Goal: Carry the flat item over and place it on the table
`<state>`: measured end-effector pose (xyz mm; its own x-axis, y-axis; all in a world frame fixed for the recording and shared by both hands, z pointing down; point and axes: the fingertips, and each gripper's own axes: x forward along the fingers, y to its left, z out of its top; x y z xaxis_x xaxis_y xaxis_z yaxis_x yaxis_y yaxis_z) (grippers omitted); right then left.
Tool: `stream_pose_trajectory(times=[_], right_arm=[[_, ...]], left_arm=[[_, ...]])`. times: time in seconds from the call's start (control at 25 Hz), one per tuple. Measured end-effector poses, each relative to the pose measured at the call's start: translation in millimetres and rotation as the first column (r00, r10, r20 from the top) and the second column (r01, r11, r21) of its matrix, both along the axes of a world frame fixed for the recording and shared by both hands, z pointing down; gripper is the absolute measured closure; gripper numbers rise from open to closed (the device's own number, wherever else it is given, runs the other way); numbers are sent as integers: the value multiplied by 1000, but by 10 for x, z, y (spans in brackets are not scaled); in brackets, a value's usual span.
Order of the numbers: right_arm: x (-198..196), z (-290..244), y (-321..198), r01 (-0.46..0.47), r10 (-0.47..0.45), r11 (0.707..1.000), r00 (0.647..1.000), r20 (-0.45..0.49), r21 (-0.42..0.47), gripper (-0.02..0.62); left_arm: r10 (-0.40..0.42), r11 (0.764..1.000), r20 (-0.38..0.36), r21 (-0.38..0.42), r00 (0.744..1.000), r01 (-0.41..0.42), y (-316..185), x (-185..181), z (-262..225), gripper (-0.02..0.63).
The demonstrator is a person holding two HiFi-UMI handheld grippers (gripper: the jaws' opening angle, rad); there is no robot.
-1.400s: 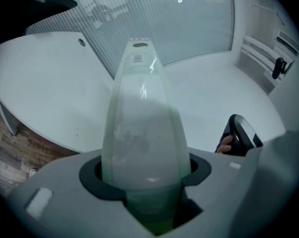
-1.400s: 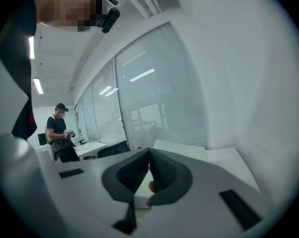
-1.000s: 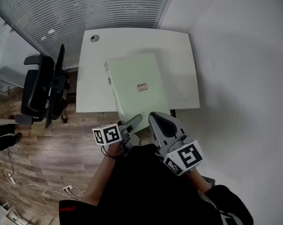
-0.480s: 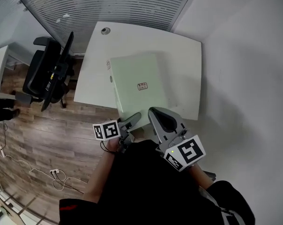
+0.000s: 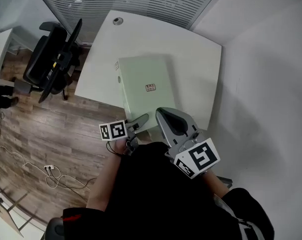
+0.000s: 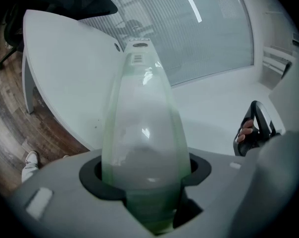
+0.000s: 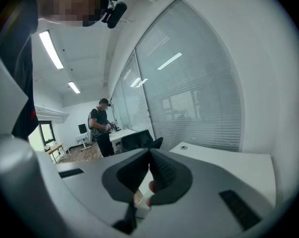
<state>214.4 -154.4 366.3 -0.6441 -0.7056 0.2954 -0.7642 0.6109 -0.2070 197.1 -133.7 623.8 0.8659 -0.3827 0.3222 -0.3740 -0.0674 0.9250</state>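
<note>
As both sit tucked close to the person's (image 5: 156, 194) body, angled slightly downward, the left gripper (image 5: 139, 120) clamps its fingers across the pale green flat item's (image 5: 143, 86) near edge, the right gripper (image 5: 172, 121) pinches it alongside, and the item stretches away over the white counter (image 5: 193, 59).

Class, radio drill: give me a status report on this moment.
Left gripper shut on green case; right gripper shut, empty. Case over white table, near end overhanging. Nothing in its way.
</note>
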Motion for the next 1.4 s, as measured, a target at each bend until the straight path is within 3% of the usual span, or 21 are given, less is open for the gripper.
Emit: stream_pose_trajectory(times=[0.28,0.92,1.4], right_arm=[[64,58,10,19,-19,1000,1000,-14,-21,595],[-24,163,-66,15,-16,999,1000,-25,-39,595],[-69,196,-92,-23,22,998,999,-35,-51,595]], left_arm=[[-54,996,-11,-67,998,53,65,-29,215,327],[-33,991,-41,-132,999,28,53,-90,593,322],[-29,989,77,-143,997,40,-53,-351,915,249]])
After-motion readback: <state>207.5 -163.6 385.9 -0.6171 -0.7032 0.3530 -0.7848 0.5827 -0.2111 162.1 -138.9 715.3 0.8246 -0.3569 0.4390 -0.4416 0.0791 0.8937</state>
